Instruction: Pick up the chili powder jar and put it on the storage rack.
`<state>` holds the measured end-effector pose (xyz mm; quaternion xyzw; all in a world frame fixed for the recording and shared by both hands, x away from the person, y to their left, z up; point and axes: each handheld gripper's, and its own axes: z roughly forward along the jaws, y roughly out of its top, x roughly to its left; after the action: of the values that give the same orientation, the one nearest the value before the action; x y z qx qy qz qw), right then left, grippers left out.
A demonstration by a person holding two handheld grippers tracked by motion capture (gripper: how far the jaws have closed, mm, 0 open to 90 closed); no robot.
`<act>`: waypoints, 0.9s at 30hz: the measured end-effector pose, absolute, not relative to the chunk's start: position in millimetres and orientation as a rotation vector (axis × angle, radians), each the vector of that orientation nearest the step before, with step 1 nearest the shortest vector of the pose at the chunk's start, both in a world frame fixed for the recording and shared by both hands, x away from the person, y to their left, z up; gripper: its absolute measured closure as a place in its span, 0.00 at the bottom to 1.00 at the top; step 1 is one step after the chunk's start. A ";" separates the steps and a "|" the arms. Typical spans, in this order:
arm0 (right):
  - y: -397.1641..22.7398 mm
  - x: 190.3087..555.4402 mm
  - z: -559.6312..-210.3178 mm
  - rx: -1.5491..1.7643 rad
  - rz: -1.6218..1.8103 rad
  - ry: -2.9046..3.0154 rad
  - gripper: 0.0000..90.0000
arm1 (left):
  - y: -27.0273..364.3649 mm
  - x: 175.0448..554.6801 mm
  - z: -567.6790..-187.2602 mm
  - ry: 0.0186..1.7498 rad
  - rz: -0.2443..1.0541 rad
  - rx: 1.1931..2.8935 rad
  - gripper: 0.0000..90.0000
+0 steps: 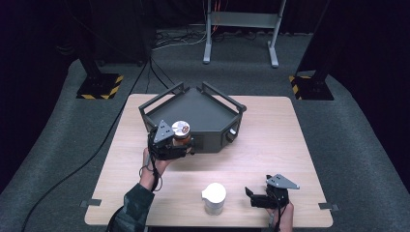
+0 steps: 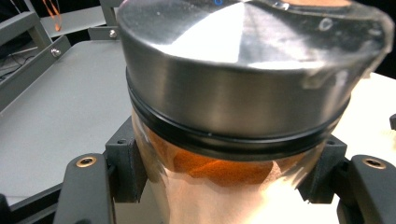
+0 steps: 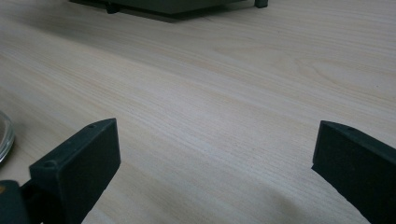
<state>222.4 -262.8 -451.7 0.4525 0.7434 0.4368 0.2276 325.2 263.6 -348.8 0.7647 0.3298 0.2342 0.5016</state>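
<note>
From the high view, the left gripper (image 1: 178, 143) holds a glass spice jar (image 1: 181, 132) with a metal lid and orange powder inside, right at the near edge of the dark grey tray (image 1: 208, 113) that sits at the far middle of the wooden table (image 1: 270, 140); whether the jar hangs over the tray's floor or just short of its rim I cannot tell. The step in hand looks like carrying this jar to the tray, and the next move probably calls for bringing it over the tray floor, lowering it upright and only then letting the jaws part. A second jar, a white-lidded container (image 1: 213, 198), stands near the front edge, just beside the right gripper (image 1: 256, 195), which rests low over the table with its jaws apart. In the left gripper view the jaws are clamped on the spice jar (image 2: 224, 186) below its steel lid (image 2: 243, 79), pads pressing the glass from both sides, with the tray floor (image 2: 60, 107) behind. In the right gripper view the two black fingers (image 3: 79, 163) stand wide apart over bare tabletop (image 3: 219, 116) with nothing between them, a glass rim (image 3: 4, 135) just at the left edge
</note>
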 end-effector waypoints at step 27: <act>-262.2 222.7 -451.5 1.247 1.198 2.049 0.00 | 267.5 335.8 -332.4 0.777 0.560 1.828 0.35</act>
<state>222.7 -262.2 -451.5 0.4529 0.7440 0.4352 0.2281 335.8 267.5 -332.4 0.7604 0.3231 0.2327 0.5131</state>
